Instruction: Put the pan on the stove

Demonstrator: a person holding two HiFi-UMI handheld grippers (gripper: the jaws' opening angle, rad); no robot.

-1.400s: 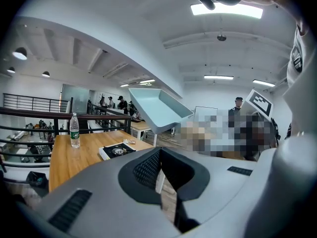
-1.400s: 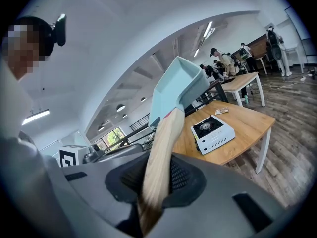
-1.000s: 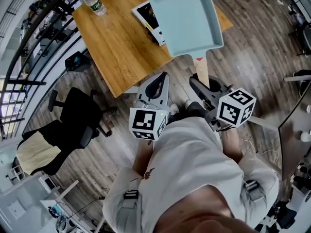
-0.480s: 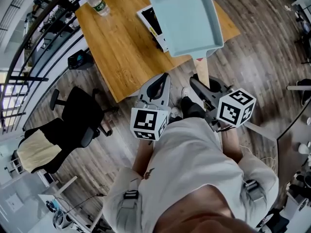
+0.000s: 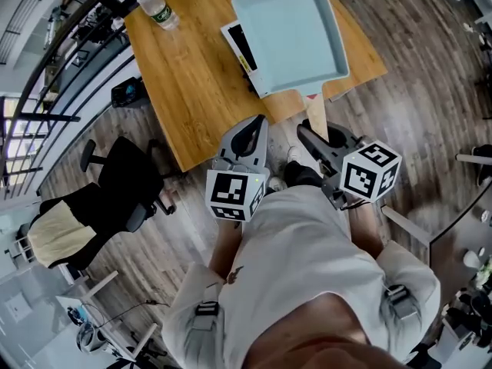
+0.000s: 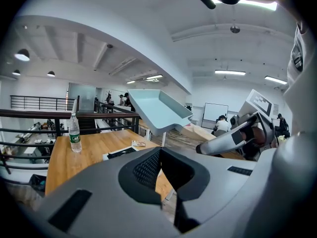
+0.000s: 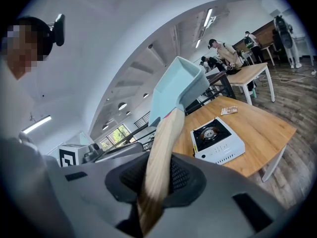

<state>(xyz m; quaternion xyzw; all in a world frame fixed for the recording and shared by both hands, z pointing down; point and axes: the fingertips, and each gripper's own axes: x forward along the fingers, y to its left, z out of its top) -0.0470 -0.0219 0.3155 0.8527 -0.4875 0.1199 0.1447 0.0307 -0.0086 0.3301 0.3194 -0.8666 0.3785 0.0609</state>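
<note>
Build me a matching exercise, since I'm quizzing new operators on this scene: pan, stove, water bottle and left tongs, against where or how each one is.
1. pan
2. stove
3. water bottle
4. left tongs

A. upright near a corner of the table
B. closed, nothing between them
C. held in the air by the right tongs
D. sitting on the table, burner bare

Pairs: 1-C, 2-D, 3-A, 4-B

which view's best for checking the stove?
Right gripper view: the white tabletop gas stove shows whole, burner included. Head view: the pale blue square pan hides most of it. Left gripper view: only a low sliver.
</note>
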